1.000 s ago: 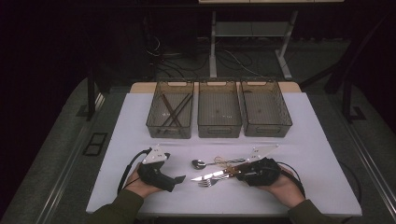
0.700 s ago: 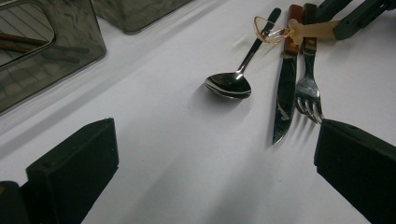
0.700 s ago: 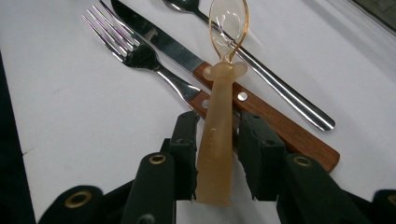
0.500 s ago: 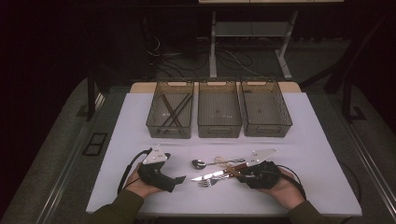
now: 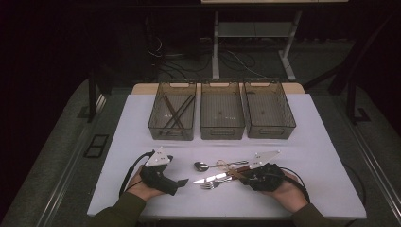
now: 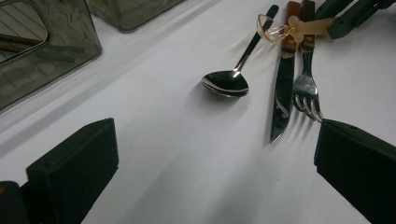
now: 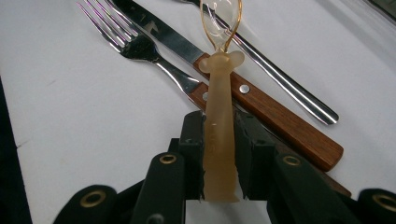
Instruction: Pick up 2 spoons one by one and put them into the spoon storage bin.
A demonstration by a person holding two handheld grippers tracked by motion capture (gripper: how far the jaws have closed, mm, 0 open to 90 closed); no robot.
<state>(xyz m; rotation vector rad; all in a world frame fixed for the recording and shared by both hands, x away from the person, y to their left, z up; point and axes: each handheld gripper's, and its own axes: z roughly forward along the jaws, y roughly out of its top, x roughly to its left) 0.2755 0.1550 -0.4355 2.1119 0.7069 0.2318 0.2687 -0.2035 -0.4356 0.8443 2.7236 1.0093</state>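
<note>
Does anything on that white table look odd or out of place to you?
One thing: a small translucent amber plastic spoon lies across the wooden handles of the steel knife and fork, beside the all-metal spoon. The right gripper, whose jaws have just been closing, pinches its handle. Otherwise nothing looks spilled or damaged.

Right gripper jaws closed on plastic spoon
</note>
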